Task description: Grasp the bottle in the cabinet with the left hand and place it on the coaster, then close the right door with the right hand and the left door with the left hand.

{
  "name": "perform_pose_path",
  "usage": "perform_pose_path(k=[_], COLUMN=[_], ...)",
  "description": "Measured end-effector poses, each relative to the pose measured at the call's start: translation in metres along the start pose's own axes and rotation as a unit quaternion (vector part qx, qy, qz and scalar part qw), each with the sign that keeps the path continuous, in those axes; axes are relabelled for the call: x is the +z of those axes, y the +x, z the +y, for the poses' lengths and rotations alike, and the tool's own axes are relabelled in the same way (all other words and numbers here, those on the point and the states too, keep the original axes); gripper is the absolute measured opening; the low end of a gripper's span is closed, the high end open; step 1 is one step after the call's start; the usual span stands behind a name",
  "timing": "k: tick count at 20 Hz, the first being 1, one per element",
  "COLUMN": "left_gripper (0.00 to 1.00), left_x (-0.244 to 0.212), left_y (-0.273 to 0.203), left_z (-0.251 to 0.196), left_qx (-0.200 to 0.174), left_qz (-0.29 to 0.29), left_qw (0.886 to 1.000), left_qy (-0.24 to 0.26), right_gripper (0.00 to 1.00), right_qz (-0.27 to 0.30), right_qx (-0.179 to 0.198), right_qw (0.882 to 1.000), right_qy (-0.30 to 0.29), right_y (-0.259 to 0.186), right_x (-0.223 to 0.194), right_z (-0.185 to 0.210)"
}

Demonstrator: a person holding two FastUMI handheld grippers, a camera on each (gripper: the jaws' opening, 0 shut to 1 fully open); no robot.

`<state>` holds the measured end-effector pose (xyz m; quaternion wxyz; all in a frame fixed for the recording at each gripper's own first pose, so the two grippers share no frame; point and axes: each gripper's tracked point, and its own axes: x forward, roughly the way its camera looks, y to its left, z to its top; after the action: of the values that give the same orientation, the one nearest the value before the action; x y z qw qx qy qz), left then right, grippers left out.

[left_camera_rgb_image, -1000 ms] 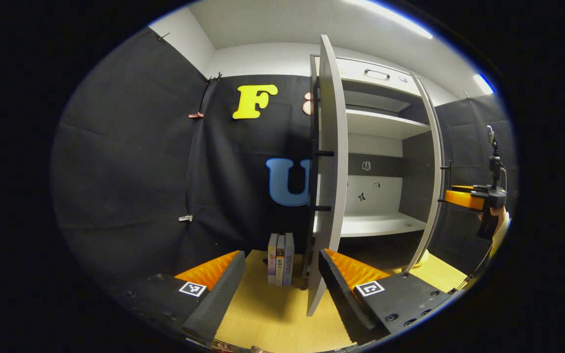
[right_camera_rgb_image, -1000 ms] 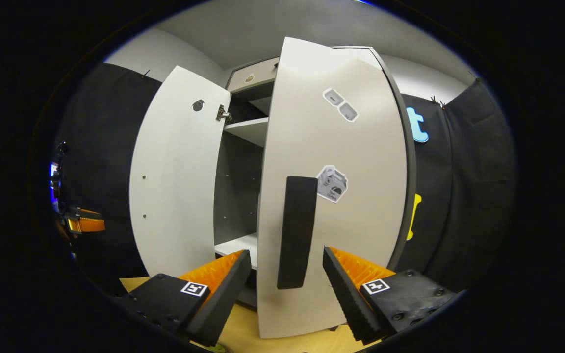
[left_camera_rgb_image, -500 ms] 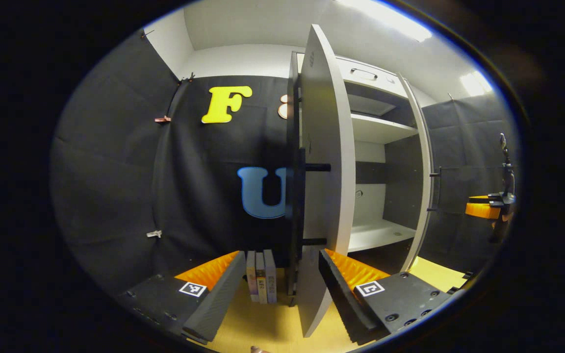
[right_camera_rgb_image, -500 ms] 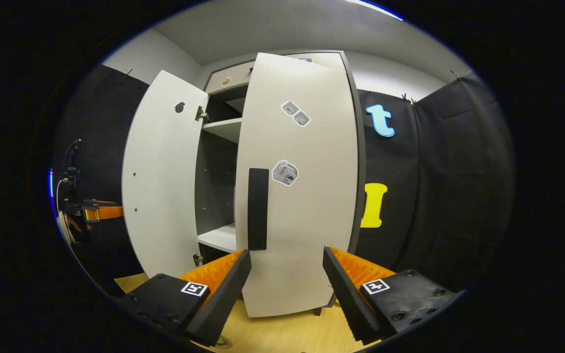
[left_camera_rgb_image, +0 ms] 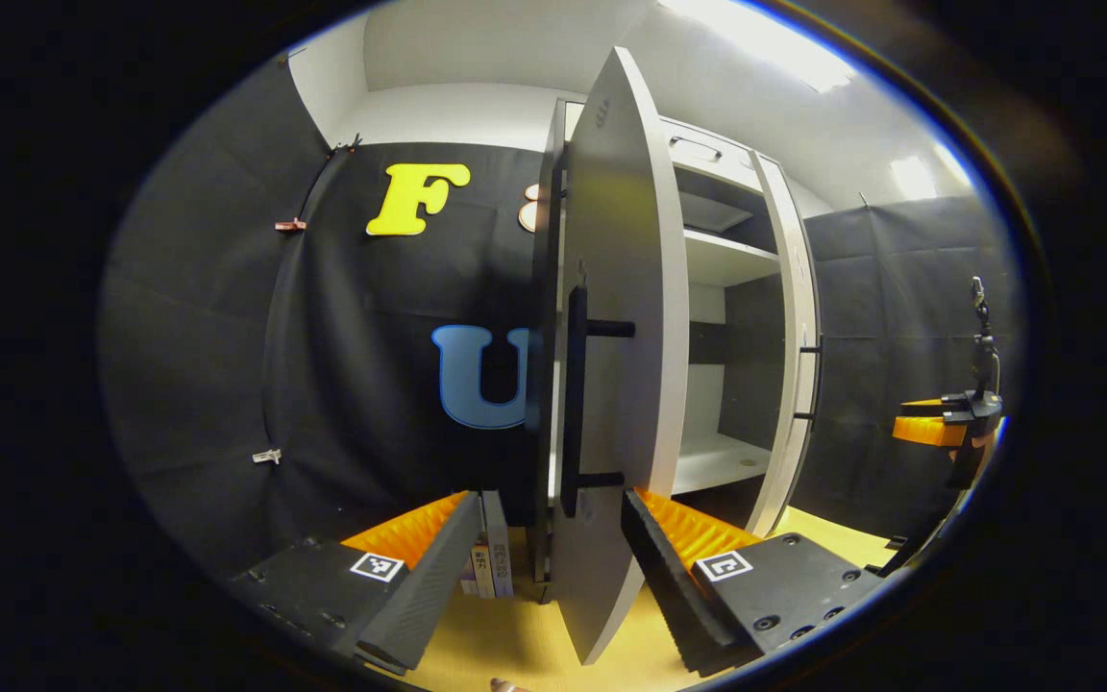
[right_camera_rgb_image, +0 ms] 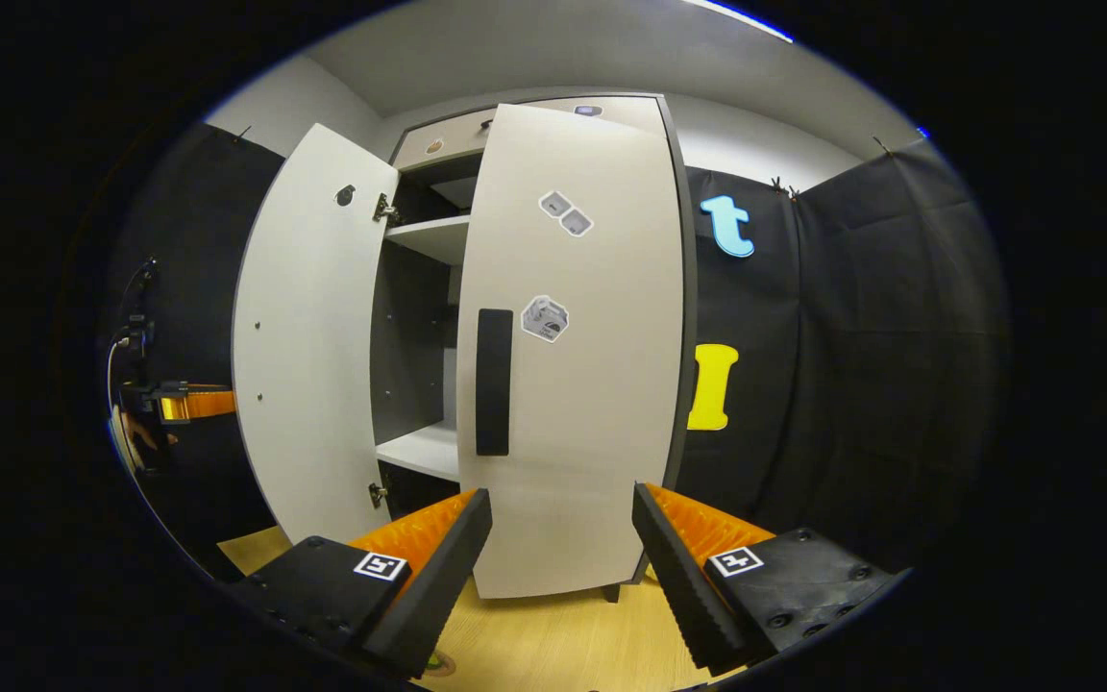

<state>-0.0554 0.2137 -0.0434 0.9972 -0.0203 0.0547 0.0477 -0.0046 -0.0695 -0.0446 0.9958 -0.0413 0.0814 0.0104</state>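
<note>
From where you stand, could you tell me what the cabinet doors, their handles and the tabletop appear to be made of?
The left door and right door look like laminated board: flat, matte pale grey faces with dark edges. The right door's handle is a matte black bar, plastic or painted metal; I can't tell which. The tabletop looks like light wood or wood-look laminate, with faint grain.

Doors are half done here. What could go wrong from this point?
1. The right door looks nearly shut, not flush; a gap remains at its left edge, and the right gripper sits open, off it. It may stay ajar.
2. The left door stands wide open, its edge between the left gripper's open fingers. A push there could slip or pinch.
3. Books stand by the cabinet's base, near the left gripper; a low swing could knock them.
</note>
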Motion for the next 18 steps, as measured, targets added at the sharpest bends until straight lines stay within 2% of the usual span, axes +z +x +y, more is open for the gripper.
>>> perform_pose_path(k=[6,7,8,9,10,12,13,18], left_gripper=[0.94,0.97,0.94,0.97,0.94,0.97,0.94,0.94], left_x=[-0.004,-0.003,-0.004,-0.003,-0.005,-0.007,-0.005,-0.004], left_y=[0.005,0.008,0.011,0.014,0.015,0.016,0.019,0.027], left_z=[-0.029,-0.035,-0.040,-0.046,-0.051,-0.059,-0.062,-0.074], left_qx=[-0.041,-0.050,-0.061,-0.070,-0.077,-0.077,-0.075,-0.062], left_qz=[0.003,0.004,0.003,0.003,0.004,0.003,-0.002,-0.010], left_qw=[0.999,0.999,0.998,0.998,0.997,0.997,0.997,0.998], left_qy=[-0.003,-0.002,-0.001,-0.001,-0.005,-0.012,-0.011,-0.029], right_gripper=[0.98,0.98,0.98,0.98,0.98,0.98,0.98,0.98], right_qz=[-0.008,-0.009,-0.012,-0.016,-0.017,-0.022,-0.026,-0.037], right_qx=[0.009,0.010,0.010,0.010,0.010,0.011,0.014,0.041], right_qw=[1.000,1.000,1.000,1.000,1.000,1.000,1.000,0.998], right_qy=[0.002,0.001,0.000,-0.001,-0.003,-0.006,-0.006,0.017], right_y=[0.004,0.004,0.005,0.004,0.005,0.007,0.010,0.039], right_x=[0.009,0.008,0.009,0.010,0.011,0.013,0.016,0.025], right_z=[0.016,0.020,0.023,0.024,0.025,0.023,0.019,-0.001])
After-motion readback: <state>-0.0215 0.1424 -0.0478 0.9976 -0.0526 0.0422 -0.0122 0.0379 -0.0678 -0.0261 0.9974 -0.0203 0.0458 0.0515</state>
